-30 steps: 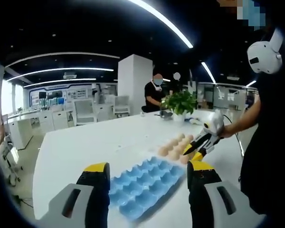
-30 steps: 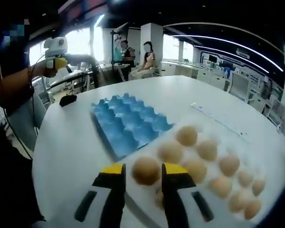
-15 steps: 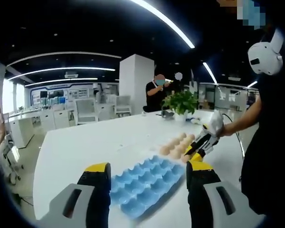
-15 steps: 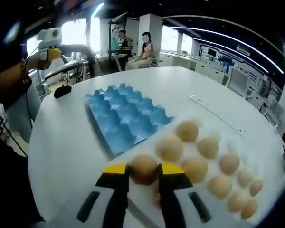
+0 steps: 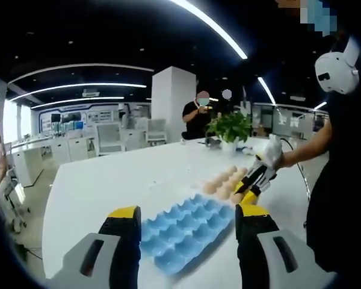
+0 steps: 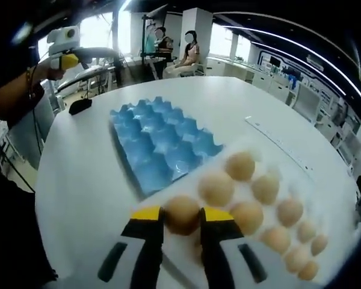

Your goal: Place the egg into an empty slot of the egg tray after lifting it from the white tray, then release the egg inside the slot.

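Your right tongs are clamped on an egg, one yellow-tipped jaw pressed to each side of it. The egg sits at the near edge of the white tray, just beside the other eggs that lie there in rows. Next to the white tray, touching or nearly touching it, lies the blue egg tray, all of its visible slots empty. Both trays rest on the white counter.

Your left tongs are spread apart with nothing between the jaws, held above the counter short of the blue egg tray. From this side the right tongs show beyond the egg tray, tips down at the row of eggs, with your hand behind them.

Farther back on the counter stands a potted plant. Behind it a person in a dark top stands near a white pillar.
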Motion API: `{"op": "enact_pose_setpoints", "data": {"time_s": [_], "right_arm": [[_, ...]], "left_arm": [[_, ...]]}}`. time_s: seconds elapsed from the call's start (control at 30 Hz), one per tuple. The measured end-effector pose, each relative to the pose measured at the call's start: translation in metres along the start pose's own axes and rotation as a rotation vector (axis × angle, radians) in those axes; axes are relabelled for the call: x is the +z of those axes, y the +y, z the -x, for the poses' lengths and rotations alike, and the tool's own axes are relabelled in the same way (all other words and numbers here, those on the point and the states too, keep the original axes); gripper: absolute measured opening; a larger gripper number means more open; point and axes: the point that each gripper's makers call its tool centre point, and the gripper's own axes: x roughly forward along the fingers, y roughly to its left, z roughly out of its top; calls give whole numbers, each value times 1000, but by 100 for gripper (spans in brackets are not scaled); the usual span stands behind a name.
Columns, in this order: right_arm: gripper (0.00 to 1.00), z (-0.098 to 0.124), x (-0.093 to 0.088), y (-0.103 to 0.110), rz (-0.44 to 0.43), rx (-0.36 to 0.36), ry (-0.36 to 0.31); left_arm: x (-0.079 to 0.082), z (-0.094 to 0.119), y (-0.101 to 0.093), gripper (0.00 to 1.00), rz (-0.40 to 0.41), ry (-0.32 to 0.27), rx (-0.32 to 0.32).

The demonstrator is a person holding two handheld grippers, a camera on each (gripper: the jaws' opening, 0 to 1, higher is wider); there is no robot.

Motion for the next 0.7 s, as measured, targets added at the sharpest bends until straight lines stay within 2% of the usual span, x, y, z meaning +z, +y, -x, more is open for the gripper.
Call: {"op": "enact_pose_setpoints", "data": {"time_s": [0.17,0.3,0.47,0.7], "right_arm": [[23,7,3,-2,-9,-2,-28],[23,17,17,-5,-84,1,-85],[23,24,36,-3,-62,7,-126],[23,15,58,11,-29,48,-153]], "left_arm": [[-1,-4,0,64,6,-1,-2],[-1,-5,-1,64,7,-2,-4],[-2,-5,1,64,7,1,-3],[-4,-5,4,64,9,4,-7]]}}
